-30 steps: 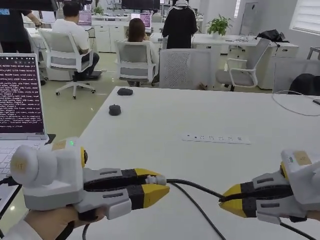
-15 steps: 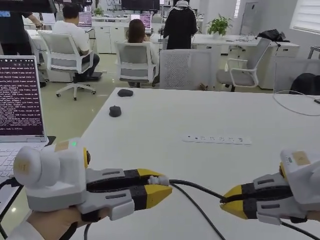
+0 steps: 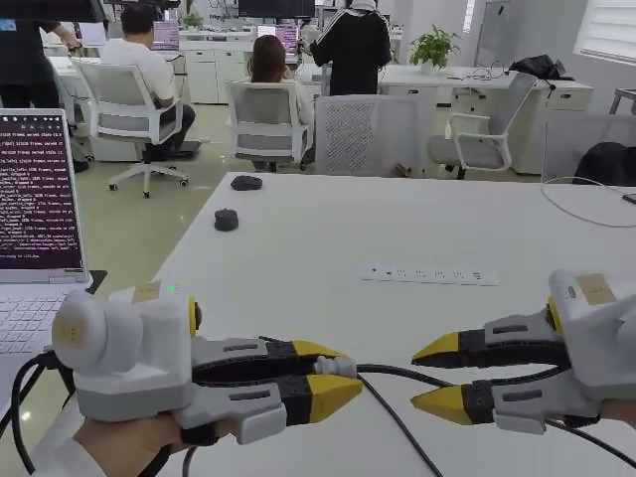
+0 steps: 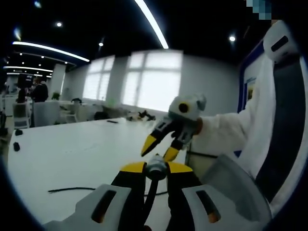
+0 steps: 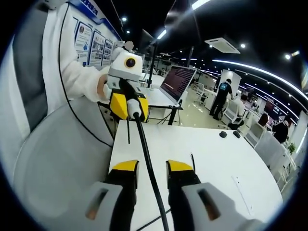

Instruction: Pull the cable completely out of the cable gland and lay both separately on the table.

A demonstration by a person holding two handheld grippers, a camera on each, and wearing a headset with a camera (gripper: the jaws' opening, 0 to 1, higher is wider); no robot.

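Note:
My left gripper [image 3: 350, 370] is shut on the small grey cable gland [image 3: 336, 365], held just above the white table [image 3: 328, 248] at the near left. A black cable [image 3: 394, 370] runs out of the gland to the right and passes between the parted jaws of my right gripper [image 3: 415, 377], which is open. In the right gripper view the cable [image 5: 144, 149] lies between my own yellow jaws [image 5: 149, 168] and leads up to the left gripper [image 5: 127, 103]. The left gripper view has the gland [image 4: 156, 166] in its jaws and the right gripper [image 4: 158, 147] open beyond.
A white power strip [image 3: 429, 275] lies mid-table, with a dark mouse [image 3: 227, 220] and another dark object [image 3: 246, 183] further back left. An open laptop [image 3: 40, 194] stands at the left. Office chairs and people fill the room behind.
My right gripper, shut on the cable before, has opened and let it go. The left gripper keeps its hold on the gland and has shifted slightly right.

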